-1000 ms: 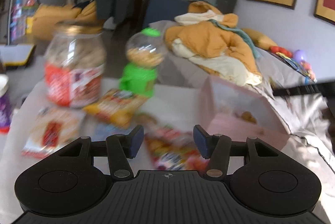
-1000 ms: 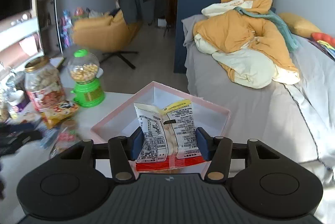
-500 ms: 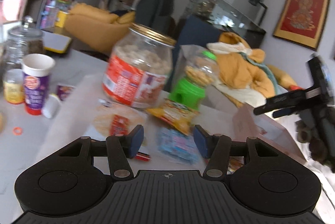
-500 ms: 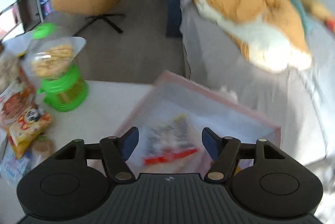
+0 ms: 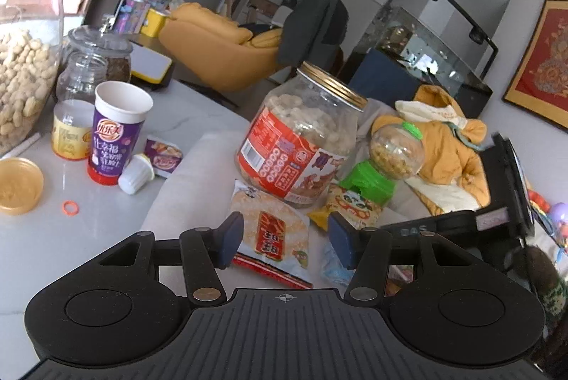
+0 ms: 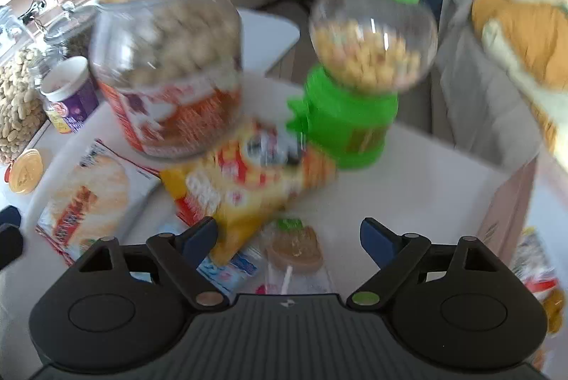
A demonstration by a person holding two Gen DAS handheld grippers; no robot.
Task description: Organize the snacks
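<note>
Both tongs gape empty over loose snacks: left gripper (image 5: 285, 240) above the rice-cracker pack (image 5: 271, 231), right gripper (image 6: 289, 240) nearing the yellow packet (image 6: 248, 181) (pink box (image 6: 511, 202) far right); next, probably, a squeeze.

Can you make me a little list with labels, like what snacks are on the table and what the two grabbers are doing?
left gripper: open, empty, over the rice cracker packet
right gripper: open, empty, near the yellow snack bag
big jar: upright, gold lid on
green candy dispenser: upright beside the jar
lollipop: flat on the table
pink box: at the right edge
</note>
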